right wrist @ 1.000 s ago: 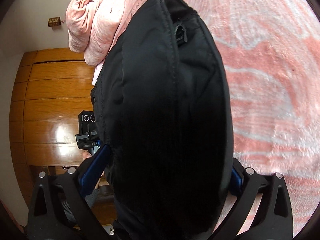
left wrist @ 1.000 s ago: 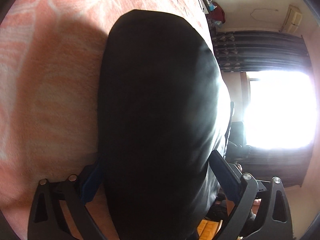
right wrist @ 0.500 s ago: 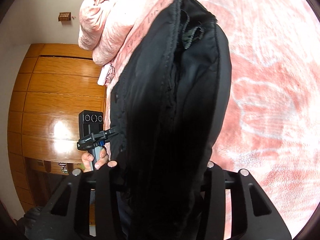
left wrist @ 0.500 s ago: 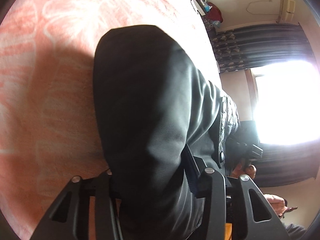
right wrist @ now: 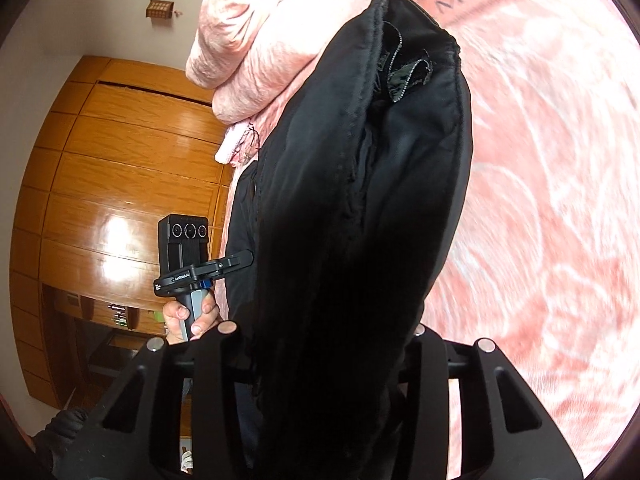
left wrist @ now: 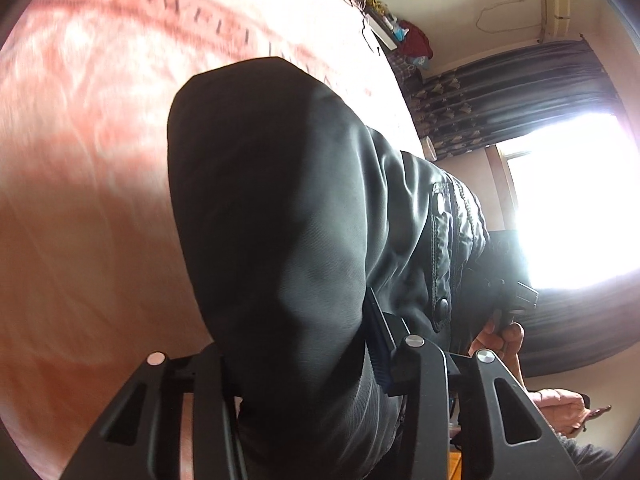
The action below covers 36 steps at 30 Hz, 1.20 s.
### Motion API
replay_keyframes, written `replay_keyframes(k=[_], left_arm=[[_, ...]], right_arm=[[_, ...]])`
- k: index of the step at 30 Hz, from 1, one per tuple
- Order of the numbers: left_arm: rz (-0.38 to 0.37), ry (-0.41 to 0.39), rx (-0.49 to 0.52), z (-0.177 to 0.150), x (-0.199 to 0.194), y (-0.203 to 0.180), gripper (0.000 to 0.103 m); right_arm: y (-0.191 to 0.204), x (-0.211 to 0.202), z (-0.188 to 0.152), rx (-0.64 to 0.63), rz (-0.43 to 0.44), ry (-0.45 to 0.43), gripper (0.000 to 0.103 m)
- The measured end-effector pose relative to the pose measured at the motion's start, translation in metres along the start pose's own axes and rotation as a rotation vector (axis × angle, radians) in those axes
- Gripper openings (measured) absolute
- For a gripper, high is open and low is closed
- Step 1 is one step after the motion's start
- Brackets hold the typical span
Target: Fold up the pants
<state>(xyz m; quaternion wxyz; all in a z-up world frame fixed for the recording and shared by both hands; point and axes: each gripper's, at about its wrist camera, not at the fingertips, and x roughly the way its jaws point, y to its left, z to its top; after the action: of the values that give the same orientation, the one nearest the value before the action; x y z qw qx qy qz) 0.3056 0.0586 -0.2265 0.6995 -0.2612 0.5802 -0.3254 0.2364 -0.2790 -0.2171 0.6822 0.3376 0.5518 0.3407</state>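
The black pants (left wrist: 288, 216) hang between my two grippers above a pink patterned bedspread (left wrist: 88, 184). My left gripper (left wrist: 304, 360) is shut on the pants, the cloth bunched between its fingers; a snap-button waistband strip shows to the right. My right gripper (right wrist: 320, 344) is shut on the pants (right wrist: 360, 216) too, the fabric rising from its jaws with an open seam and lining at the top. The left gripper (right wrist: 200, 272) in the person's hand also shows in the right wrist view.
A bundled pink quilt (right wrist: 256, 40) lies on the bed near a wooden wardrobe (right wrist: 112, 168). A bright window (left wrist: 572, 200) with dark curtains (left wrist: 500, 92) and a cluttered shelf (left wrist: 400, 36) stand beyond the bed. The pink bedspread (right wrist: 552, 184) spreads to the right.
Both grippers closed on the pants from wide open a second ago and have lifted the cloth higher off the bedspread. More of the waistband and room now shows.
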Motion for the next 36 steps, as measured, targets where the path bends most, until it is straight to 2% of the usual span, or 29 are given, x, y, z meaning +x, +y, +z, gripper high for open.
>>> replay_keyframes(k=[10,19,22,28,31,36], left_arm=[[0.038,-0.023,-0.035,0.078,-0.038,0.035,0.041],[0.094,0.016,-0.085,0.129,-0.033,0.096,0.041],[0.109,0.031,-0.096,0.156,-0.023,0.101,0.041],[0.086,0.043,-0.114,0.157,-0.021,0.121,0.041],[0.067,0.038,-0.125,0.154,-0.02,0.13,0.041],[0.057,0.022,-0.134,0.147,-0.019,0.14,0.045]], right_arm=[[0.01,0.033,0.098,-0.025,-0.005,0.021,0.04],[-0.012,0.088,0.166,0.015,-0.036,0.057,0.04],[-0.014,0.105,0.177,0.027,-0.043,0.069,0.04],[-0.029,0.119,0.187,0.053,-0.041,0.082,0.041],[-0.044,0.12,0.181,0.062,-0.037,0.086,0.043],[-0.065,0.119,0.173,0.086,-0.054,0.088,0.055]])
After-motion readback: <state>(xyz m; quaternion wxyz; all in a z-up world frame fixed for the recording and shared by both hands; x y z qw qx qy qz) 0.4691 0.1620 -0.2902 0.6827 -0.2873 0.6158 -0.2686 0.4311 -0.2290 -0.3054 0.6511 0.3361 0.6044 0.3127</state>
